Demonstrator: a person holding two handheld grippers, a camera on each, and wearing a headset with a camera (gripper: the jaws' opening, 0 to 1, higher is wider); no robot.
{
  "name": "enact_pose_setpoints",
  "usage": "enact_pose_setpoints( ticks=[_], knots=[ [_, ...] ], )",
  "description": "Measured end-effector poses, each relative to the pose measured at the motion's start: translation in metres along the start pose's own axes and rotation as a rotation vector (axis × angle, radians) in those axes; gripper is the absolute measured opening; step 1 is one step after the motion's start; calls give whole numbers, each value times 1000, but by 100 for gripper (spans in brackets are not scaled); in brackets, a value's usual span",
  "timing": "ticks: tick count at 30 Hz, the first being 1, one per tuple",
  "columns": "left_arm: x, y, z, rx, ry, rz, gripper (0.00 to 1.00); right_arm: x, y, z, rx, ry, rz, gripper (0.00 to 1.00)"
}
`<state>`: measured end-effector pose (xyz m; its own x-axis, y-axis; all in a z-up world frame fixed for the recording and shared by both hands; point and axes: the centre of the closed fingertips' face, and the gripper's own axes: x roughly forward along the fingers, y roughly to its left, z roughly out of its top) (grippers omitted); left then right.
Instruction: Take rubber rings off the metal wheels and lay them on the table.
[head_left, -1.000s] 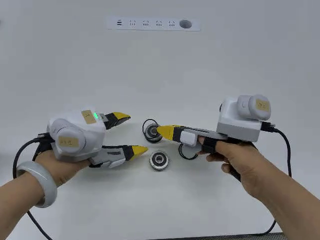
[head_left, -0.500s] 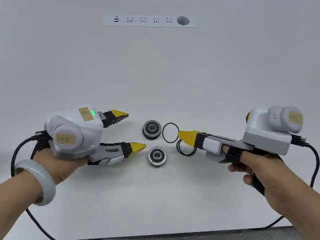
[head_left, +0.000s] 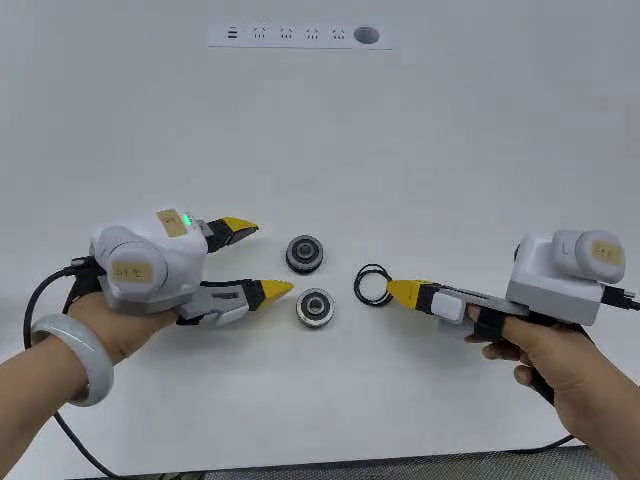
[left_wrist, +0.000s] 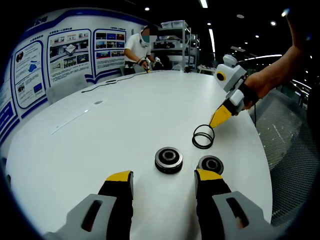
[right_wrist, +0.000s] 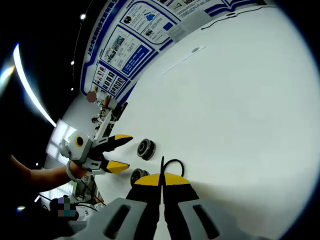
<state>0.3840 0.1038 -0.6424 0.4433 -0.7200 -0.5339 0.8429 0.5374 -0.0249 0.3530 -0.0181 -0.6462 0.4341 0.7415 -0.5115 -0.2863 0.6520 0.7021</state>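
R gripper (head_left: 392, 291) is pinching a ring (head_left: 358, 287) on the table (head_left: 420, 180), L gripper (head_left: 262, 259) gaping nr the wheels (head_left: 304, 254); ring's prob. risking clinging to jaws & flicking off on release.

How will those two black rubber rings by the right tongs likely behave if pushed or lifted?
The rubber rings are thin loops, so probably floppy and very light; lifted by one edge they would likely sag out of round. They lie overlapped on the white table, so nudging one may drag the other. The right gripper, tongs shut, sits at their rim.
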Motion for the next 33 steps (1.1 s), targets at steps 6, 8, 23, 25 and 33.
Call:
enact_pose_setpoints(
  ticks=[6,8,23,25,33],
  knots=[
    [2,-1,0,4,2,-3,50,1,-3,-4,-70,35,-25,7],
    [3,-1,1,3,0,-4,50,1,-4,-5,-100,42,-24,8],
    [6,-1,8,-2,-13,-6,45,5,-10,10,-271,35,-75,22],
    [7,-1,10,-4,-15,-6,44,9,-7,13,-271,31,-65,22],
    [14,-6,15,10,-10,-26,32,21,5,19,-292,29,-36,22]
  ],
)
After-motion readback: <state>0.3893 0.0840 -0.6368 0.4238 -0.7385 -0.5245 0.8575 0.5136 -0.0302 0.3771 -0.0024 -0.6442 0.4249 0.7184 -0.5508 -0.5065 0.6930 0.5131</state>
